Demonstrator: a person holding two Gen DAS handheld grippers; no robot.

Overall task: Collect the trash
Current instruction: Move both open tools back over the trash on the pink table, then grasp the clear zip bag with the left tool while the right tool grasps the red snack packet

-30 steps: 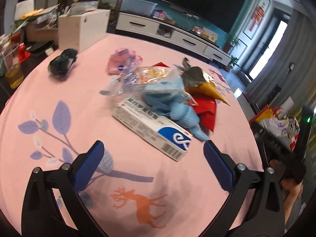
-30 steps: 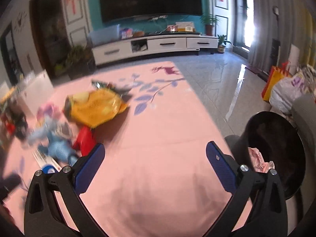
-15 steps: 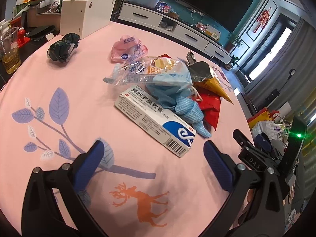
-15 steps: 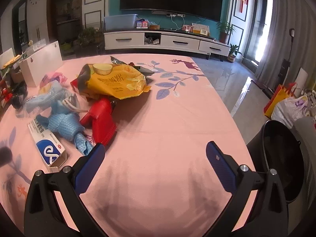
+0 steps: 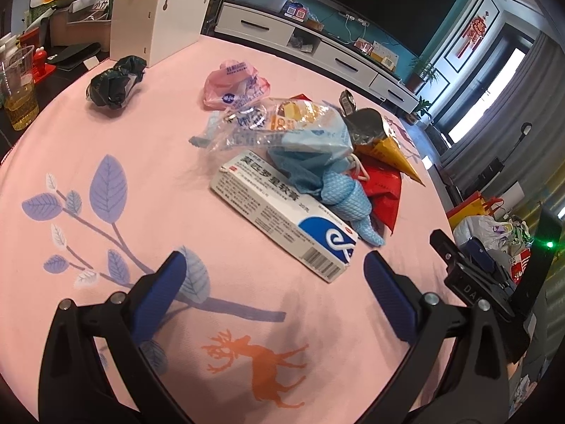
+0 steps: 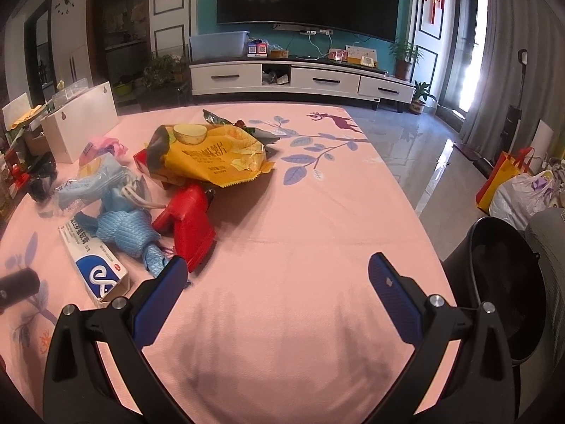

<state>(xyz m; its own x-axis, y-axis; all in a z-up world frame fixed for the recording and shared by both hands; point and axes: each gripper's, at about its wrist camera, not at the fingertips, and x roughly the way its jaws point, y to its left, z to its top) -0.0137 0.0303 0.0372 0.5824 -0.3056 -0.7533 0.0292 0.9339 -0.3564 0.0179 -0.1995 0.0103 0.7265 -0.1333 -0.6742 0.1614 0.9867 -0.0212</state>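
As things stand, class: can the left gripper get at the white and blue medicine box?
Probably yes. The left gripper is open, and the medicine box lies just ahead with bare tablecloth between; only the blue cloth overlaps its far end.

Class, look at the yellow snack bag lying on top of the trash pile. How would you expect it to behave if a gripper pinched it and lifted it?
The yellow snack bag looks crumpled and torn open, so it is probably floppy and light. Its shiny film may slip between the pads. It rests on the red wrapper, which might shift as it lifts.
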